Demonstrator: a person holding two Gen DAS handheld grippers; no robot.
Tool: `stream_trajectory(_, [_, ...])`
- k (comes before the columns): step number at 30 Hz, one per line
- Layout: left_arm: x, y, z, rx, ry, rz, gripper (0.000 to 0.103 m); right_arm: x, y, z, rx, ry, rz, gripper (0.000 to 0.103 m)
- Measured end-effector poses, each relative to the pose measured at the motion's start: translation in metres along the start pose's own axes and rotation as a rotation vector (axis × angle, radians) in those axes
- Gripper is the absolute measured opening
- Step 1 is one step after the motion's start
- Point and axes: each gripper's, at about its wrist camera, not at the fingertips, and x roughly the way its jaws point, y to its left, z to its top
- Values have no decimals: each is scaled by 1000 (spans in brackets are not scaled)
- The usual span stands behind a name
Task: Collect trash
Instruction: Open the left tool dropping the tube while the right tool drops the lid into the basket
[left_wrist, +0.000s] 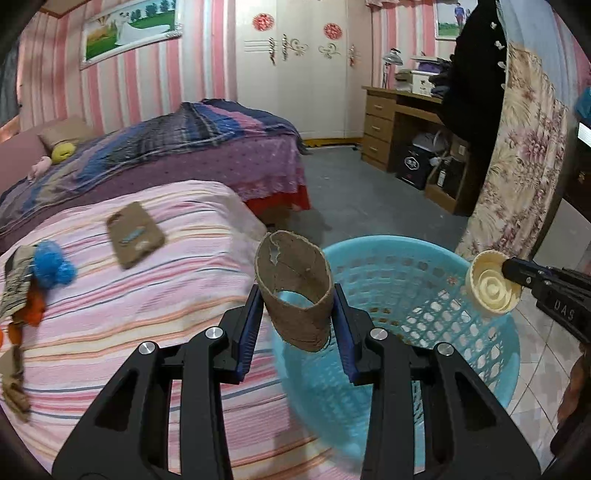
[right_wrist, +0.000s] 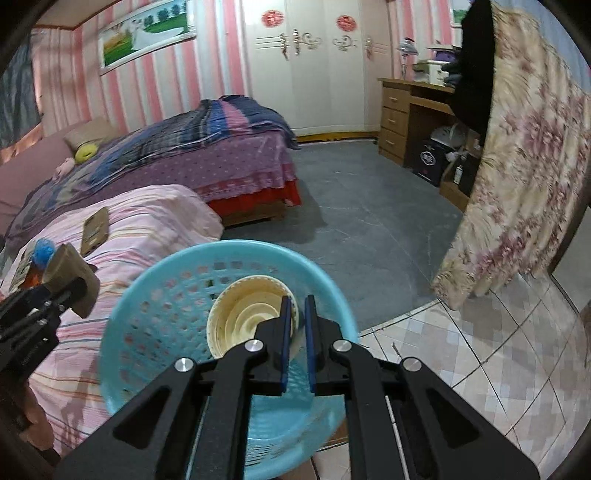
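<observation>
On the striped bedspread (left_wrist: 122, 314), at about nine o'clock in the left wrist view, loose scraps (left_wrist: 33, 280) and a flat brown card (left_wrist: 135, 234) lie uncollected. The left gripper (left_wrist: 295, 325) pinches a cardboard tube (left_wrist: 293, 291) across its sides, hovering at the ten o'clock rim of the blue basket (left_wrist: 424, 266). I judge the tube light and crushable, with a torn top edge, so a gentle squeeze mid-wall suits it. The basket, a perforated plastic tub on the floor, looks empty inside apart from brownish specks. At three o'clock the right gripper (right_wrist: 297, 306), fingers pressed nearly together, nips the thin rim of a cream plastic lid (right_wrist: 251, 317) over the basket; it looks stiff, light and smooth, so liable to slip.
</observation>
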Motion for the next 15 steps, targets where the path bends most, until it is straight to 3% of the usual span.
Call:
stream_trajectory(4, [14, -15, 4, 27, 6, -25, 42, 7, -7, -2, 10, 10, 4, 8])
stream_trajectory(7, [17, -16, 5, 42, -4, -3, 68, 9, -5, -3, 7, 11, 10, 8])
stream_trajectory(15, [1, 9, 10, 33, -68, 65, 87, 15, 2, -5, -7, 26, 17, 8])
